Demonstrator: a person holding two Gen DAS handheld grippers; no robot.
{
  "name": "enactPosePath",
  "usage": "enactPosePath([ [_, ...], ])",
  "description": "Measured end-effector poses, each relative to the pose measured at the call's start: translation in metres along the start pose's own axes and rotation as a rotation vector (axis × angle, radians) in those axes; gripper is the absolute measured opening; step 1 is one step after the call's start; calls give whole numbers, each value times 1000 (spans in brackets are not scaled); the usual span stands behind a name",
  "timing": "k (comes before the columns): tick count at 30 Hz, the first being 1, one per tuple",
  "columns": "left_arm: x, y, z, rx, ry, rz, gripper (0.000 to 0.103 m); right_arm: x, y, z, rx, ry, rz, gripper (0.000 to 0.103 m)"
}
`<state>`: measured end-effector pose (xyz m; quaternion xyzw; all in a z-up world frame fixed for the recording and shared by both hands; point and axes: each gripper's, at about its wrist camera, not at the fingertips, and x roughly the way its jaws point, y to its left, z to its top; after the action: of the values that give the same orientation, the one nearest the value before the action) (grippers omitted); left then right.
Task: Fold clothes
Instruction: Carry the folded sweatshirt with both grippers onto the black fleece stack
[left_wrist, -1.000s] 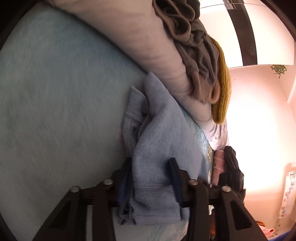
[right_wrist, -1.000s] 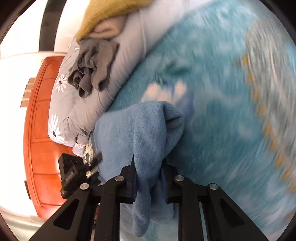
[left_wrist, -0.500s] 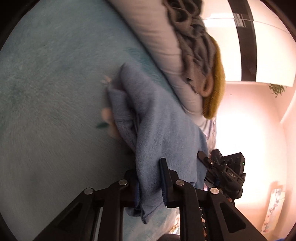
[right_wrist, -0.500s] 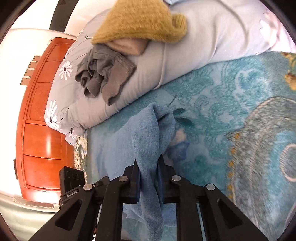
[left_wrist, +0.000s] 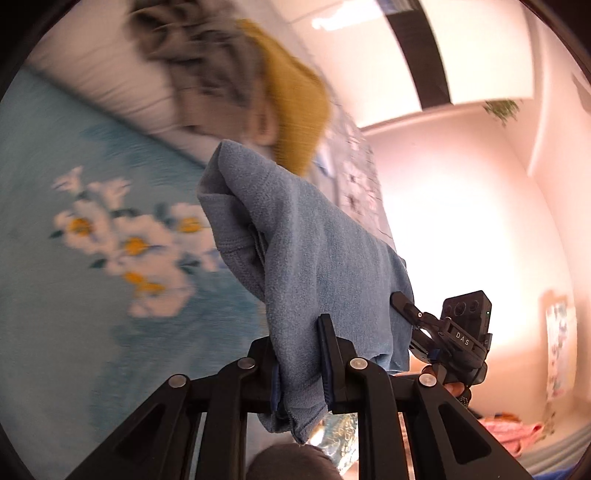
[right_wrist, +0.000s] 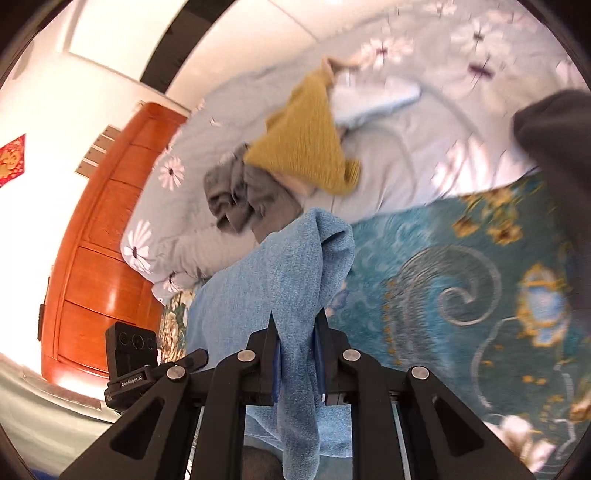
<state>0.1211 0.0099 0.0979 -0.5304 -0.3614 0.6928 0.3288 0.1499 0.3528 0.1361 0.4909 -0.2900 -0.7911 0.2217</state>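
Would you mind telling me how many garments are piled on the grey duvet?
2 that I can make out: a mustard knit lying on top, and a crumpled grey garment beside and partly beneath it. More may be hidden underneath.

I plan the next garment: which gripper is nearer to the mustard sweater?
Cannot tell. Both the left gripper and right gripper clamp the blue garment, well short of the mustard sweater.

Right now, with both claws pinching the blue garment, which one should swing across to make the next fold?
Probably the right claw: open teal blanket lies beside it, while the left claw hangs by the bed's edge.
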Motion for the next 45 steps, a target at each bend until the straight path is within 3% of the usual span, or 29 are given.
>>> enactPosePath([
  [6, 43, -82, -2, 130, 57, -30, 19, -86, -28, 9, -11, -112, -16, 15],
  [12, 130, -166, 0, 257, 164, -65, 19, -174, -82, 30, -11, -195, -98, 15],
  [20, 237, -239, -16, 374, 310, -90, 19, -265, -176, 71, 53, -237, -226, 15],
  [26, 304, -260, -24, 383, 375, -84, 19, -294, -240, 101, 76, -212, -285, 15],
  [32, 333, -255, -36, 380, 347, -55, 19, -298, -282, 122, 81, -207, -295, 15],
  [36, 342, -245, -48, 376, 352, -22, 20, -283, -310, 123, 111, -174, -318, 15],
  [40, 340, -239, -51, 370, 354, 0, 22, -276, -331, 117, 156, -198, -302, 17],
  [44, 329, -245, -51, 397, 368, 15, 23, -273, -334, 115, 174, -203, -309, 19],
  [45, 326, -247, -49, 406, 368, 23, 27, -274, -331, 116, 171, -203, -311, 19],
])
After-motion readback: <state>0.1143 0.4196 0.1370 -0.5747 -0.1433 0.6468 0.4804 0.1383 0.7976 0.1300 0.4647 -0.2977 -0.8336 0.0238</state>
